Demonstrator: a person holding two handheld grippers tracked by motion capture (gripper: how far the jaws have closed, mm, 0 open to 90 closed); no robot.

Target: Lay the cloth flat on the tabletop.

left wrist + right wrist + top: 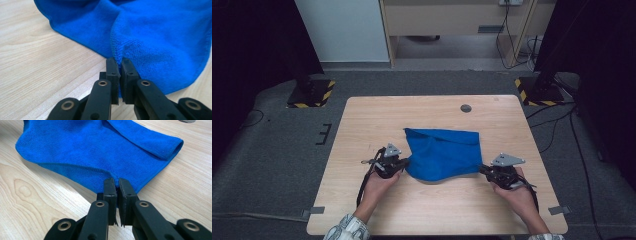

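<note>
A blue cloth [443,152] lies partly folded in the middle of the wooden table [362,125], its far edge doubled over. My left gripper [404,162] is shut on the cloth's near left corner; in the left gripper view the black jaws pinch a fold of the blue cloth [155,37] at my left gripper [119,60]. My right gripper [482,169] is shut on the near right corner; in the right gripper view the jaws of my right gripper [117,180] clamp the edge of the cloth [100,147]. The near edge sags between the two grips.
A small dark round disc [466,108] sits in the tabletop near the far edge. Beyond the table are stand bases with yellow-black tape [312,92], cables on the grey floor [557,120], and a wooden cabinet [452,20].
</note>
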